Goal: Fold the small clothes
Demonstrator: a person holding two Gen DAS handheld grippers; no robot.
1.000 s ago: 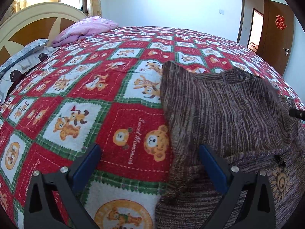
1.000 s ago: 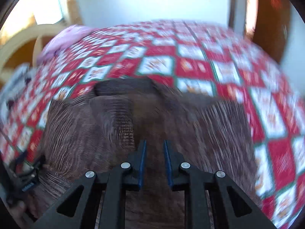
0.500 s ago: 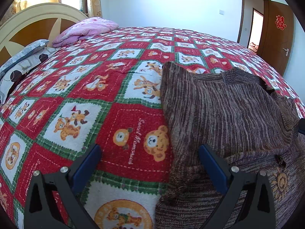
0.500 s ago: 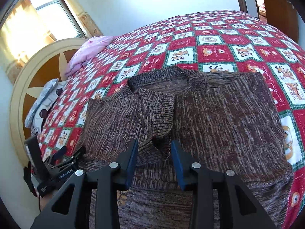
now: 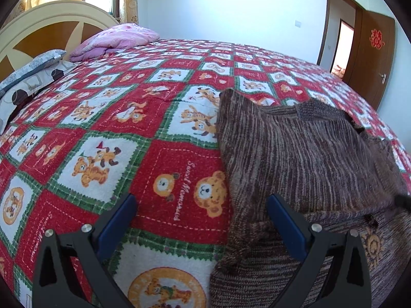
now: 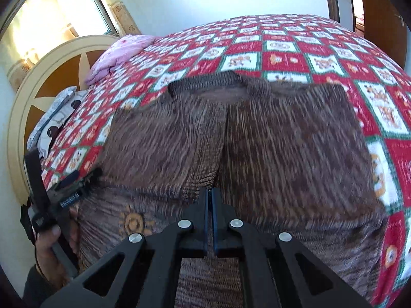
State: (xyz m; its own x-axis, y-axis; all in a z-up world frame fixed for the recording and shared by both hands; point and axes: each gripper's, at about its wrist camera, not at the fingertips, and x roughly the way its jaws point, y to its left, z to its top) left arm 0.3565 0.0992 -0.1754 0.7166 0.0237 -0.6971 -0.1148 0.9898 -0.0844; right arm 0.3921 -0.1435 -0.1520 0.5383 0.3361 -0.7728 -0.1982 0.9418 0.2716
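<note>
Now that my right gripper (image 6: pixel 211 197) has just closed, its jaws stand together above the brown knit sweater (image 6: pixel 282 154), right at the near end of the seam where the two folded-in sleeves meet; I can't tell whether any knit is caught between the pads, it looks like none or only a thin pinch. Half a second ago those jaws were apart with a bunched bit of sleeve cuff between them, and now that cuff lies flat, so I read this as a smoothing or tucking touch finished, not a lift. The sweater lies on the red teddy-bear bedspread (image 5: pixel 179 154), collar at the far side, hem nearest me, both sleeves folded over the chest, sun motif on the near left part. My left gripper (image 5: pixel 203 220) hasn't moved: jaws wide apart, low over the sweater's left edge, right finger (image 5: pixel 285 220) over the knit, left finger (image 5: pixel 117 220) over bare bedspread, nothing clamped. In the right view my left hand (image 6: pixel 51 238) shows at the near left holding that tool. Pink quilt (image 5: pixel 115 38) and pillows (image 5: pixel 30 74) sit far left by the headboard, well apart. Judgement: sleeves are done, next step is likely folding the hem up toward the collar, needs both grippers on the near edge.
</note>
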